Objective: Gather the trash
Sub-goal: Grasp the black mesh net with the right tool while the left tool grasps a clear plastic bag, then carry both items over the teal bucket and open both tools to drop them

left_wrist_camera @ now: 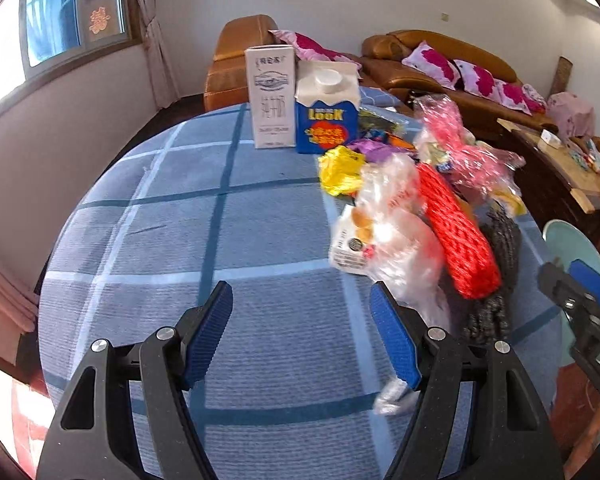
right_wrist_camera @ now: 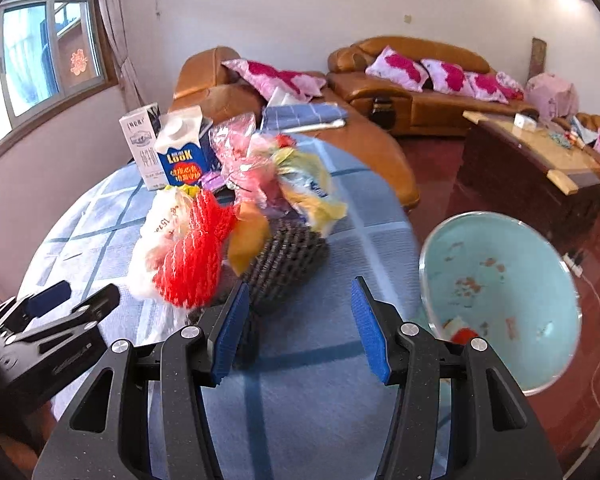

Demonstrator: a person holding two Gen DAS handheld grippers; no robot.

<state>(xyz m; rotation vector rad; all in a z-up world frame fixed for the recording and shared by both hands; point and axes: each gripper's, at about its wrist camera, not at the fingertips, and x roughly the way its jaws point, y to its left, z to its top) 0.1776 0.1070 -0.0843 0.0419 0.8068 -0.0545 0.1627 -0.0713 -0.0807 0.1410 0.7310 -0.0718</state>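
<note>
A heap of trash lies on the blue checked tablecloth: a red foam net, a clear plastic bag, a yellow wrapper, a pink bag and a dark foam net. A white milk carton and a blue carton stand upright behind. My left gripper is open and empty, just left of the heap. My right gripper is open and empty, in front of the dark foam net. A light blue bin stands right of the table.
A small crumpled white scrap lies under my left gripper's right finger. Brown leather sofas with pink pillows stand behind. A wooden coffee table is at the right. The table's edge curves close to the bin.
</note>
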